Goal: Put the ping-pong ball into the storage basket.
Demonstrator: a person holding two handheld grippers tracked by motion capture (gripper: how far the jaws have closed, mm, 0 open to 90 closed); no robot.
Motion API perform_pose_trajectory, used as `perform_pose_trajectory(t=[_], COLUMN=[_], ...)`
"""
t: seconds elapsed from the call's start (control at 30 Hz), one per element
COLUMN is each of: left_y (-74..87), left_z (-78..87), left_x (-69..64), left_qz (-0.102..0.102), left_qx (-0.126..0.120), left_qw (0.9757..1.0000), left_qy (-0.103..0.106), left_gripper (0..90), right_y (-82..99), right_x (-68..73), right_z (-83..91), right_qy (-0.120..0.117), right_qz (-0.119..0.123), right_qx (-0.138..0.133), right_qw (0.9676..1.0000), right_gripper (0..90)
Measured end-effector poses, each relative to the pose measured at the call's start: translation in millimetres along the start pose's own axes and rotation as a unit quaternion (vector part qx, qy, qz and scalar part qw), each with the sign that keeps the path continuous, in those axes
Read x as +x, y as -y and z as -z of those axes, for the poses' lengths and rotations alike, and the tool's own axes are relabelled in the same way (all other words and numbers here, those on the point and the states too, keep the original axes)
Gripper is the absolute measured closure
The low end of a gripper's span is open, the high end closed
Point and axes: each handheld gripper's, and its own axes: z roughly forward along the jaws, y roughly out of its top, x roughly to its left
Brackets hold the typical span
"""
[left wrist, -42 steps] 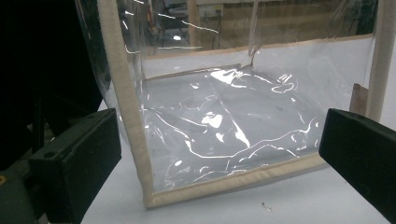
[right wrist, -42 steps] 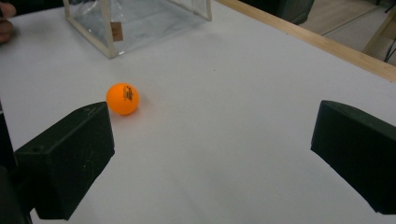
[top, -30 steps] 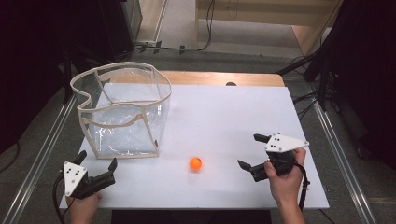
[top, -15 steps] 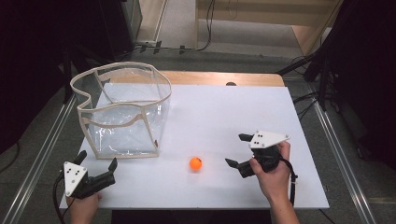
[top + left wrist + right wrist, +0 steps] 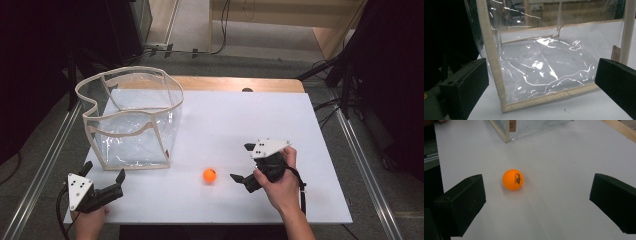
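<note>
Your white table [image 5: 280, 125] carries a clear plastic bag [image 5: 132, 120] with cream edging, standing open near the far left corner. Your left gripper [image 5: 102, 175] rests at the near left edge, its jaws spread wide and empty, facing the bag's near wall. Your right gripper [image 5: 241, 162] points left at the orange ball [image 5: 209, 175]; its jaws have just been opening and grip nothing. The ball sits on the table just ahead of them, near the bag's right corner.

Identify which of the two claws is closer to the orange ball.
The right claw: its jaws point at the orange ball nearby, while the left claw faces the clear bag.
</note>
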Motion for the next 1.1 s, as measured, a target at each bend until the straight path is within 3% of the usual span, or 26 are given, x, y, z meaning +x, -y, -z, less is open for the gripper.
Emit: perform_pose_trajectory(t=[0.13, 0.57, 1.1], left_y=[0.0, 0.0, 0.0], left_z=[0.0, -0.3, -0.3], left_x=[-0.2, -0.1, -0.2], left_qz=[0.000, -0.002, -0.001], left_qx=[-0.001, 0.000, -0.001], left_qw=[1.0000, 1.0000, 1.0000], left_qy=[0.000, 0.002, 0.002], left_gripper=[0.0, 0.0, 0.0], right_y=[-3.5, -18.0, -30.2], right_x=[1.0, 8.8, 18.2], right_z=[-4.1, -26.1, -59.9], right_qy=[-0.006, -0.018, -0.046], right_qz=[-0.004, 0.020, 0.041], right_qx=[0.000, 0.033, 0.098], right_qw=[1.0000, 0.9991, 0.9933], right_gripper=[0.0, 0.0, 0.0])
